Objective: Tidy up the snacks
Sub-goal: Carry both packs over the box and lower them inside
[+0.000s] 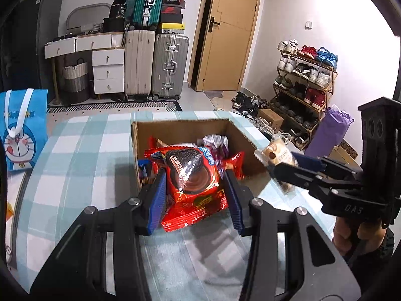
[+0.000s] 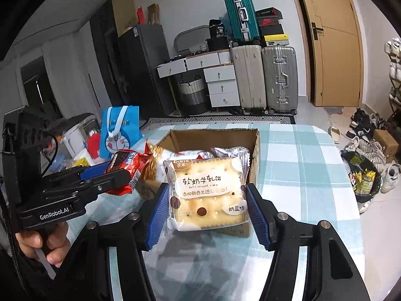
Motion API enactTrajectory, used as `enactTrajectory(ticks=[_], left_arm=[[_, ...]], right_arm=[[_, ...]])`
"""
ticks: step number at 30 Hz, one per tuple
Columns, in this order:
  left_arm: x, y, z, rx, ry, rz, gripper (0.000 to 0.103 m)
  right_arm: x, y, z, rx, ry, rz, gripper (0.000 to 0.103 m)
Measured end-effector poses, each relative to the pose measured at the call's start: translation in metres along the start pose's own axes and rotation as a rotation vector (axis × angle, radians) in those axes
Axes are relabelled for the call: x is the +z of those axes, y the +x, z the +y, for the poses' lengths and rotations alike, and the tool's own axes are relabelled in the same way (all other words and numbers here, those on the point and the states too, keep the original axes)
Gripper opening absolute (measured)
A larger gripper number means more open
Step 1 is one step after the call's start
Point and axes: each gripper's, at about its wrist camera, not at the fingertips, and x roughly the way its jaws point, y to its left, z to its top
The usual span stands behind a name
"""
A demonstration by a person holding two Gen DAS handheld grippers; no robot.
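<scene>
- Red cookie packet (image 1: 193, 183) is clamped between the left gripper (image 1: 195, 195) pads, just before the cardboard box (image 1: 180, 128).
- Right gripper (image 2: 208, 210) pinches a cracker packet (image 2: 208, 195) above the checked tabletop (image 2: 300, 163).
- Only the right wrist view shows a hand (image 2: 45, 245) on the left handle.

"GenRobot.AI" is printed on the left hand-held gripper (image 2: 120, 179) at the frame's left; "DAS" marks the right hand-held gripper (image 1: 280, 168). The cracker packet (image 2: 209, 195) reads "bami" and "Soft nougat cake".
</scene>
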Motion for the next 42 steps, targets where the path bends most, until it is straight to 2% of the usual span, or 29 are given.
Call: enactTrajectory(ticks=[10, 25, 34, 42], left_arm=[[0.035, 0.048, -0.002, 0.029, 0.0, 0.009, 0.042], [0.062, 0.108, -0.003, 0.067, 0.027, 0.027, 0.042], [0.061, 0.149, 0.008, 0.074, 0.024, 0.074, 0.042], [0.061, 0.166, 0.013, 0.078, 0.028, 0.076, 0.042]], right_arm=[[0.016, 0.03, -0.011, 0.024, 0.072, 0.017, 0.061], [0.033, 0.07, -0.015, 0.019, 0.049, 0.036, 0.061], [0.036, 0.094, -0.019, 0.003, 0.026, 0.067, 0.061], [0.045, 0.107, -0.022, -0.031, 0.006, 0.071, 0.061]])
